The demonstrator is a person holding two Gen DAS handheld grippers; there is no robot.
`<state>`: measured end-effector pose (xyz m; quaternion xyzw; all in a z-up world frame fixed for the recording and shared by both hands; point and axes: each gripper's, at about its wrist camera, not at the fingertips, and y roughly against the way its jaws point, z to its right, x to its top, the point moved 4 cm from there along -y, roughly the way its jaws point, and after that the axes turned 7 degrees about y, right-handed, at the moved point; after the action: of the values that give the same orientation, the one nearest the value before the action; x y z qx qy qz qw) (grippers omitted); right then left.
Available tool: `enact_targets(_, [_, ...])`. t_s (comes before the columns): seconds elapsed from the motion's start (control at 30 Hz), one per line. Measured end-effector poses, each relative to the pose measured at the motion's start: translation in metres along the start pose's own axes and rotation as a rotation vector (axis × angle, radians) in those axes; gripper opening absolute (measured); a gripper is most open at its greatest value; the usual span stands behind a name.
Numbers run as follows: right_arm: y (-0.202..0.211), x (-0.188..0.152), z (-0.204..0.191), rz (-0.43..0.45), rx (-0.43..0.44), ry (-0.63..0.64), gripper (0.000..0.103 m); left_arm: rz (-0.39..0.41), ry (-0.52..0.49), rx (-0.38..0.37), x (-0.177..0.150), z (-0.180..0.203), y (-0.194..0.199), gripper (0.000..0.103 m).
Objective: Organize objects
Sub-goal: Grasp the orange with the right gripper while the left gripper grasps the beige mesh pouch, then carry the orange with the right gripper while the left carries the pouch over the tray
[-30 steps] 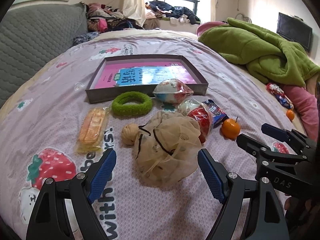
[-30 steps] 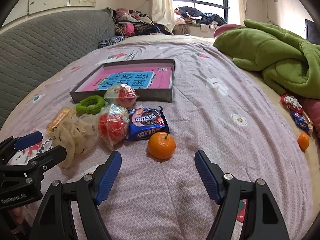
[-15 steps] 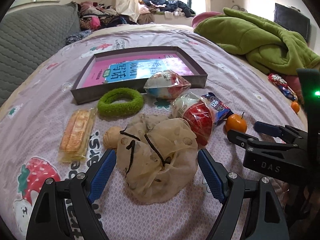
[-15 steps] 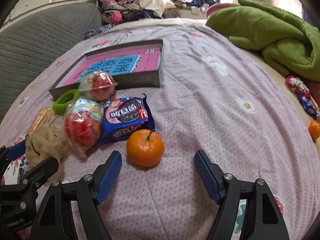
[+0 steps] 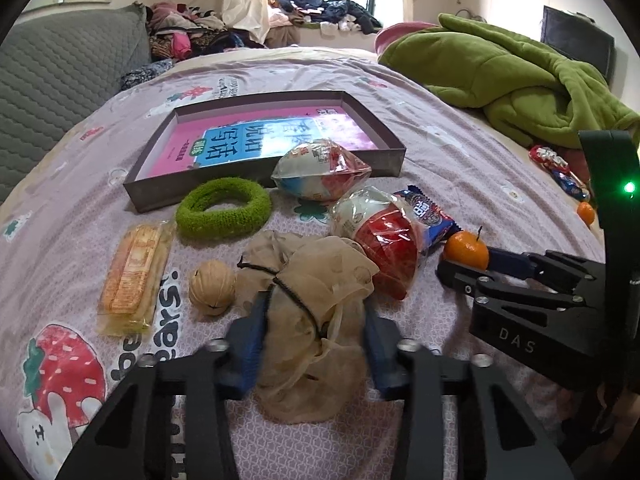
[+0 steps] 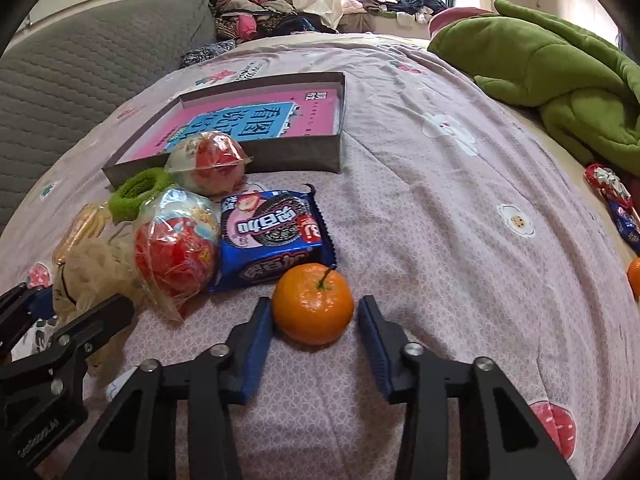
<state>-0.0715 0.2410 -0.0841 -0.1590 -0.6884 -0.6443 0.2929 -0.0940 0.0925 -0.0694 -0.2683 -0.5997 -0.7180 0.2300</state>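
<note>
My left gripper [image 5: 314,340] has its blue pads pressed against both sides of a beige mesh pouch [image 5: 308,300] lying on the bed. My right gripper [image 6: 316,340] is open, its pads on either side of an orange tangerine [image 6: 313,303], with a gap on the right. Beyond lie a blue cookie pack [image 6: 276,236], two wrapped red-and-white toy balls [image 6: 176,248] [image 6: 208,162], a green ring [image 5: 223,208], a small twine ball [image 5: 212,287] and a wafer pack [image 5: 134,276]. A shallow grey box [image 5: 160,196] holds a pink book.
A green blanket [image 5: 512,76] lies heaped at the right. A second tangerine [image 6: 634,276] and wrapped sweets [image 6: 608,184] lie by the bed's right edge. A grey quilted headboard [image 6: 80,72] runs along the left; clothes pile by the window.
Both grippers moved forward and closed in: the left onto the mesh pouch, the right around the tangerine.
</note>
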Motion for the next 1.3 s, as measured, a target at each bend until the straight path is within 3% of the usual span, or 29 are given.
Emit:
enact_targets(0.23, [0.004,-0.002,0.0,0.012,0.013,-0.022,0.04,0.001,0.022,-0.024,-0.003,-0.005,0.005,0.019])
enact_targets(0.63, [0.022,-0.008,-0.005,0.044,0.025,-0.013,0.04,0.009,0.053,-0.045,-0.009,-0.017,0.023,0.018])
enact_targets(1.3, [0.066,-0.014,-0.032,0.141,0.061,0.031,0.04,0.083,0.092,0.008,-0.008,-0.047,0.082,0.018])
